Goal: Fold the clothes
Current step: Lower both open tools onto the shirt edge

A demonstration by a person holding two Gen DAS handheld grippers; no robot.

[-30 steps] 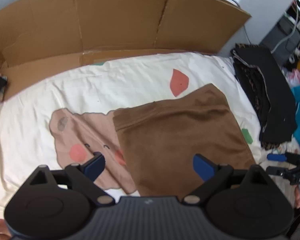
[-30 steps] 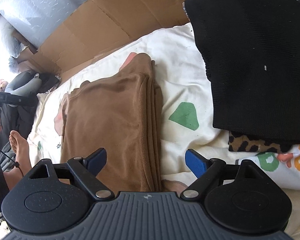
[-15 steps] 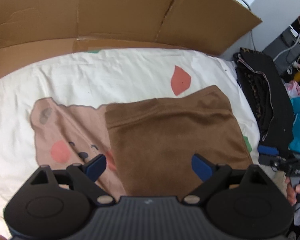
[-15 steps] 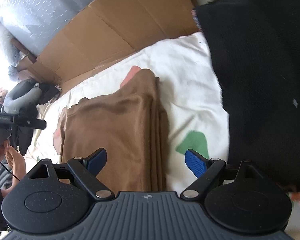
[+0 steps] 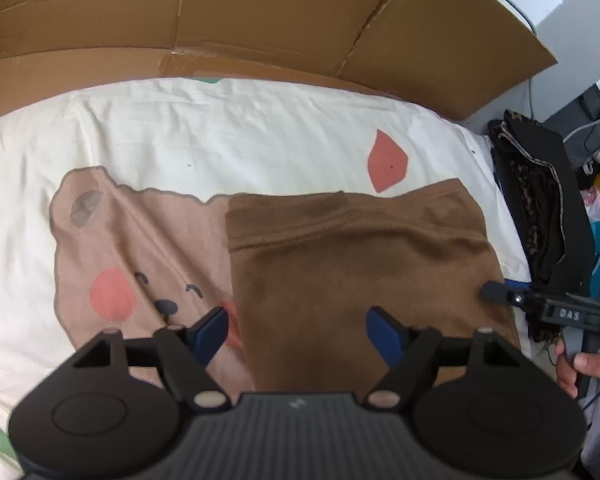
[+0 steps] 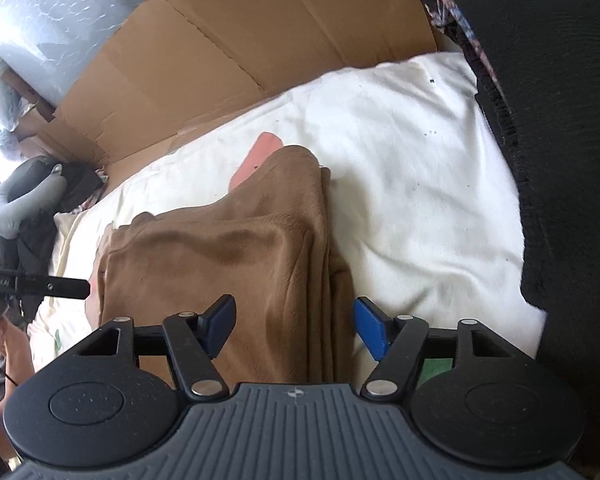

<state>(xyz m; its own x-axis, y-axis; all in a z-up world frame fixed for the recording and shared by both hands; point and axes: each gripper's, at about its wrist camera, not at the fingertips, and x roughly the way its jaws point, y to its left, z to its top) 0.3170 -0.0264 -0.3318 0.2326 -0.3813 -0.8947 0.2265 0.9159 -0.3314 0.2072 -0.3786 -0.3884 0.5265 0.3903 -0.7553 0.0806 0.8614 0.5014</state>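
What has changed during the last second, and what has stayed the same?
Both open grippers moved closer: the left gripper and the right gripper now straddle the near edges of the folded brown garment. Nothing was grasped or released. The garment, the bear sheet and the black pile stayed in place.

both grippers (image 5: pixel 298 330) (image 6: pixel 294 328) wide apart, empty

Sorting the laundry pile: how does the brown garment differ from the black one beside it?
The brown garment lies alone on the bedsheet; the black garment tops a stack at the sheet's edge, over a leopard-print piece. The brown one sits between both open grippers; the black one lies off to the side. Both look folded flat.
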